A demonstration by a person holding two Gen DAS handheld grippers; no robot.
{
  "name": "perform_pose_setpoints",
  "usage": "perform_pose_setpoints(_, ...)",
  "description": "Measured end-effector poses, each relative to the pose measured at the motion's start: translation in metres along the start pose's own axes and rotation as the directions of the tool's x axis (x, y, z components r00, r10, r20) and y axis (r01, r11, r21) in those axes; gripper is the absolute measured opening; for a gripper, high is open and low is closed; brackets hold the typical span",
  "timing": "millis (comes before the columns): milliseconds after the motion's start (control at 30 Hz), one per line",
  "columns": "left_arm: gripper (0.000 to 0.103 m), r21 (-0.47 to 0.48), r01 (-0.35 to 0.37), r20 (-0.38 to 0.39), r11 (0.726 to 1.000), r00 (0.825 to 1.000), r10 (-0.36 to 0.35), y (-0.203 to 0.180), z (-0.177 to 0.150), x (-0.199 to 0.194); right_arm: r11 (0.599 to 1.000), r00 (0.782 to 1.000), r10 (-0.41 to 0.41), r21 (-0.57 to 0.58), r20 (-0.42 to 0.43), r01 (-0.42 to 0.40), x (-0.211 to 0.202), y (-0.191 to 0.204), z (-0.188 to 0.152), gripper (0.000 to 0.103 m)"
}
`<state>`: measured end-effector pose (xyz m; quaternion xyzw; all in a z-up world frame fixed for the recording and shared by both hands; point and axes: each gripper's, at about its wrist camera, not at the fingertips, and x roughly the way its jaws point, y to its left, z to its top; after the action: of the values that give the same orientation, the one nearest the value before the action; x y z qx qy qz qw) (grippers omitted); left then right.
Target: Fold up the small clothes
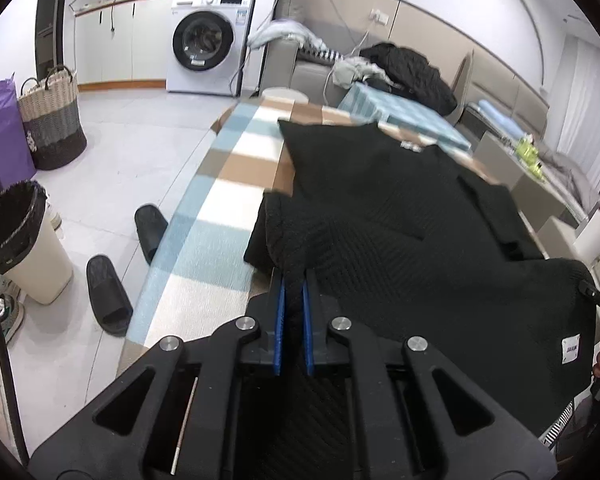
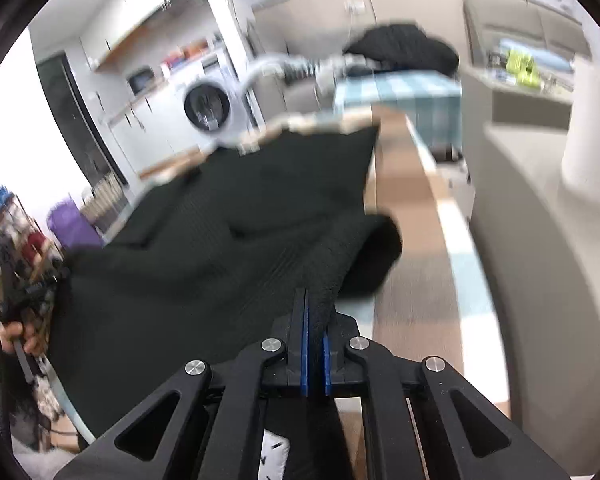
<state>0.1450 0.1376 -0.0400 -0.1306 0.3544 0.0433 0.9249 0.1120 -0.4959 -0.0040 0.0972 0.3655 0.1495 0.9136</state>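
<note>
Sweater (image 1: 380, 208): one, black; two claws, left claw (image 1: 294, 280), right claw (image 2: 316, 304), clamping hem.

To my left the pale tiled floor (image 1: 112, 168) runs back to white cabinets (image 1: 112, 44) and a white washing machine (image 1: 208, 44) under a wooden counter. A woven basket (image 1: 52, 120), a purple bag (image 1: 2, 136) and a lined bin (image 1: 24, 240) stand along the floor's left edge, with two black slippers (image 1: 108, 296) nearby. A grey sofa (image 1: 300, 68) sits against the beige panelled wall (image 1: 440, 12), in even daylight.
</note>
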Motion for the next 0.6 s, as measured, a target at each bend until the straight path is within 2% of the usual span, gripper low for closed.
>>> perform_pose_setpoints(133,0.005,0.005,0.001,0.046,1.000,0.999,-0.001,-0.004,0.013,-0.012,0.999,0.995,0.007,0.036,0.102,-0.011,-0.018,-0.001,0.022,0.005)
perform_pose_setpoints(233,0.005,-0.013,0.021,0.063,1.000,0.998,-0.021,-0.003,0.027,-0.010,0.998,0.993,0.005,0.067,0.120,-0.013,-0.013,-0.006,0.038,0.005)
perform_pose_setpoints(333,0.005,-0.018,0.029,0.064,0.999,0.998,-0.028,-0.002,0.043,0.004,0.994,0.994,-0.015,0.109,0.107,0.004,0.004,-0.012,0.053,0.005)
perform_pose_setpoints(600,0.005,-0.034,0.008,-0.010,0.999,1.000,-0.008,0.002,0.069,0.064,0.973,0.998,-0.067,0.222,0.020,0.061,0.067,-0.028,0.078,0.005)
